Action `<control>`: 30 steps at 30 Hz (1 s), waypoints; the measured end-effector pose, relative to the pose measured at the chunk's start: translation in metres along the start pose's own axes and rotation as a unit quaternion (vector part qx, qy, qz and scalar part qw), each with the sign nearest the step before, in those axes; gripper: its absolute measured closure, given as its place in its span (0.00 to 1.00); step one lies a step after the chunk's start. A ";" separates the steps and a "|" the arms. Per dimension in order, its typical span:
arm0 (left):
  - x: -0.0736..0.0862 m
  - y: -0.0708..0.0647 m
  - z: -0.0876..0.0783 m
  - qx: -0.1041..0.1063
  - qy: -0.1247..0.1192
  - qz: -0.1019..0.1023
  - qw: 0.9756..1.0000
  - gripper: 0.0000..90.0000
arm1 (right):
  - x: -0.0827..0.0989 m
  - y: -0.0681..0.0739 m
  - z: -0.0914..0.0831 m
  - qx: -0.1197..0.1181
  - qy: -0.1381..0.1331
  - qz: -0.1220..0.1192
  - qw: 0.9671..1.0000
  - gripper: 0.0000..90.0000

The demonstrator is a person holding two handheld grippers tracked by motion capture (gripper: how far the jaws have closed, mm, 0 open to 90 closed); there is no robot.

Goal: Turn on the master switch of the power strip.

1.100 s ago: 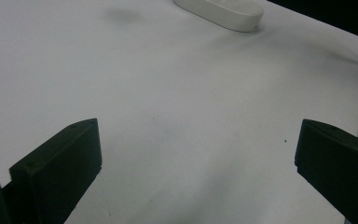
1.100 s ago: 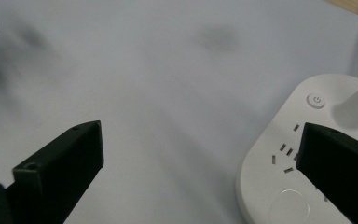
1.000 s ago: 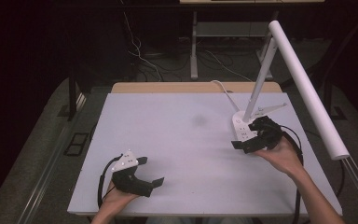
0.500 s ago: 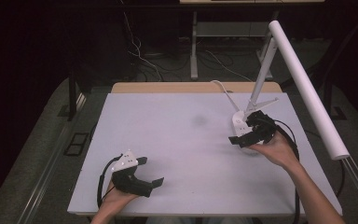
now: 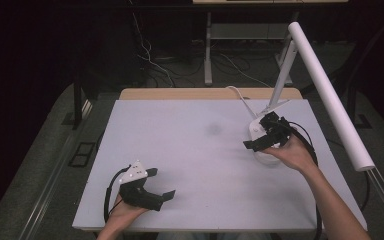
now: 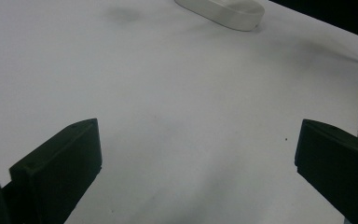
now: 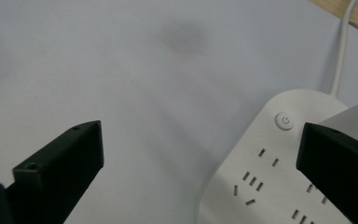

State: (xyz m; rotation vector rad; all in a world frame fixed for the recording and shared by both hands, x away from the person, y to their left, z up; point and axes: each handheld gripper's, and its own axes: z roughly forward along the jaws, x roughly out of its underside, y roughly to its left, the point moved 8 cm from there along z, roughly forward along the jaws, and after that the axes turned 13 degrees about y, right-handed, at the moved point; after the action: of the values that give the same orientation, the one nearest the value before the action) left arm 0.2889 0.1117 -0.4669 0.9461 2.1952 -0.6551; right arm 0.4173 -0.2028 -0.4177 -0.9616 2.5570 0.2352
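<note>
A white desk lamp stands at the table's right: its flat base (image 5: 258, 131) carries socket slots and a round power button (image 7: 284, 120), and a thin arm rises to a long white tube head (image 5: 327, 95). My right gripper (image 5: 257, 132) hovers just above that base, jaws wide open and empty; the right gripper view (image 7: 200, 144) puts the base (image 7: 279, 177) under its right jaw. Near the front left edge my left gripper (image 5: 161, 183) stands open with nothing in it, above bare tabletop (image 6: 196, 144). The base (image 6: 221, 9) lies far off in the left gripper view.
The white table (image 5: 190, 150) has a wooden strip (image 5: 180, 93) along its far edge. A white cable (image 7: 344, 42) runs from the lamp base to that far edge. Beyond the table is a dark floor with cables and a desk leg (image 5: 208, 50).
My right gripper has moved a little forward and left, onto the lamp base. The left gripper has stayed where it was.
</note>
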 end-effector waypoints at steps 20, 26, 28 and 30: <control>0.000 0.001 -0.001 -0.001 -0.001 -0.001 1.000 0.00 | -0.016 -0.019 -0.001 0.059 0.027 -0.005 0.998 0.35; 0.001 0.003 -0.003 -0.003 -0.001 0.001 1.000 0.00 | -0.022 -0.024 0.001 0.080 0.036 -0.009 0.996 0.58; 0.001 0.003 -0.003 -0.002 -0.001 0.001 1.000 0.00 | -0.023 -0.024 0.001 0.082 0.037 -0.011 0.996 0.60; 0.001 0.003 -0.003 -0.002 -0.001 0.001 1.000 0.00 | -0.025 -0.027 0.004 0.089 0.043 -0.015 0.995 0.67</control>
State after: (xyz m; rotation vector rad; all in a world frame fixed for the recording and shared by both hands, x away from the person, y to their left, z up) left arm 0.2896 0.1154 -0.4659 0.9441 2.1928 -0.6503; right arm 0.4531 -0.2066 -0.4109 -0.9600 2.5868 -0.0421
